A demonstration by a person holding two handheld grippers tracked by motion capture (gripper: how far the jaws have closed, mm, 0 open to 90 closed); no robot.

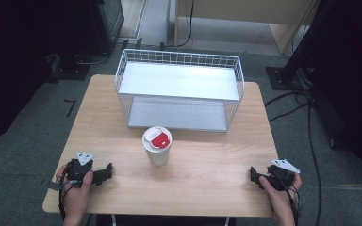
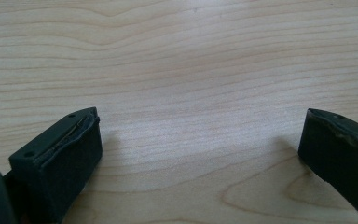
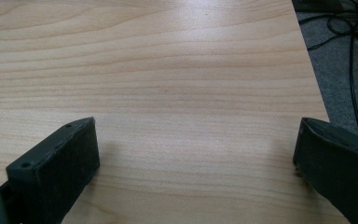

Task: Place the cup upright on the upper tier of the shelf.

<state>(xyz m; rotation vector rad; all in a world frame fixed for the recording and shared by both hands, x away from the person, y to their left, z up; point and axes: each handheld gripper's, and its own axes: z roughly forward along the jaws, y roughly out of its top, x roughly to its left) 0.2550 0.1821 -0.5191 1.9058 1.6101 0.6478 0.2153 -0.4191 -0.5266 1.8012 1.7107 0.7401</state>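
Your left hand-held gripper (image 1: 107, 172) rests low on the wooden surface (image 1: 207, 155), near the front left corner. Your right hand-held gripper (image 1: 253, 173) rests near the front right corner. Both have their jaws wide apart, and nothing sits between them but bare wood. The white paper cup (image 1: 157, 146) stands in the middle of the surface, between the two and a little farther from you. It sits just in front of the white wire basket rack (image 1: 179, 89), but does not touch it. The cup stands straight up, so its long way runs up and down. Its lid, with a red label, faces the ceiling. The cup looks like the thing to pick up next, and the left hand-held gripper is a bit nearer to it. To do it well, come in from the side with the jaws level. Put one jaw on each side of the cup, about halfway up. Squeeze softly, because a paper cup bends and may tip. Then lift it straight up, so nothing inside spills.
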